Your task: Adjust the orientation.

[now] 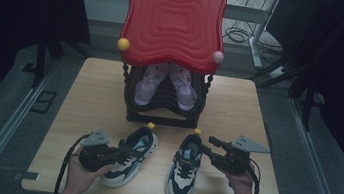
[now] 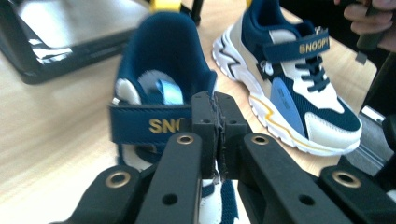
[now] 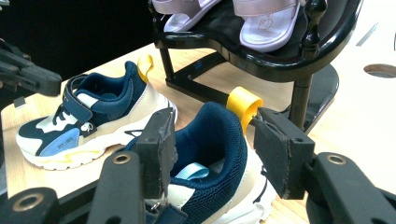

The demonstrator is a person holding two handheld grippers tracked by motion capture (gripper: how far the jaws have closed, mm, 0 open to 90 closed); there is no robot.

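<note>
Two navy, cream and white sneakers stand on the wooden table [image 1: 94,97]. The left sneaker [image 1: 126,171] [image 2: 163,60] has my left gripper [image 1: 125,150] [image 2: 215,105] over its middle. Those jaws are pressed together right at the navy strap [image 2: 140,123]; I cannot tell whether anything is pinched. The right sneaker [image 1: 182,174] [image 3: 210,140] has my right gripper [image 1: 206,146] [image 3: 212,149] open at its heel. One jaw is inside the collar and the other is outside by the yellow heel loop [image 3: 243,102]. Neither pad presses the shoe.
A black shoe rack [image 1: 162,116] [image 3: 261,56] with a red wavy top [image 1: 172,21] stands just behind the sneakers. A pair of pink sandals [image 1: 184,86] [image 3: 266,23] lies on its shelf. Bare table lies left and right of the rack.
</note>
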